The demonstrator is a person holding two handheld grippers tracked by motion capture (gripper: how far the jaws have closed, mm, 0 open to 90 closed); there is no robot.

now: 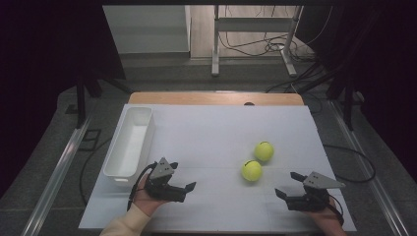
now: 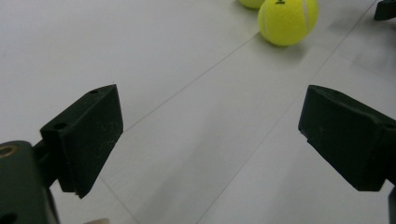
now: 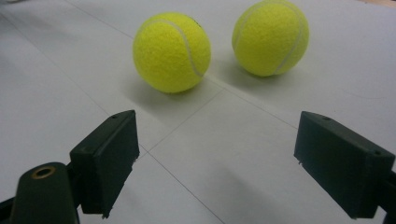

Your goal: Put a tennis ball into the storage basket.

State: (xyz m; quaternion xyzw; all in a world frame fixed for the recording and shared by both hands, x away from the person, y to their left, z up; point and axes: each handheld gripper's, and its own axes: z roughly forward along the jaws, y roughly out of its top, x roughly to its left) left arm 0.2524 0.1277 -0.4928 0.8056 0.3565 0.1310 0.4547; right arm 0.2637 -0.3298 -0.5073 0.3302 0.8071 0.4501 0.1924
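Counting across the high view: two tennis balls, one white bin [image 1: 129, 143] and two hand-held grippers on the white table cover [image 1: 216, 128]. Right of frame centre lie the near tennis ball [image 1: 252, 170] and the far tennis ball [image 1: 263, 151], just beside each other. At lower right, the right gripper [image 1: 288, 185] sits near the closer ball, jaws spread wide and empty. At lower left, the left gripper [image 1: 187, 186] is farther from both balls, likewise released and touching nothing, with the bin just up-left of it.
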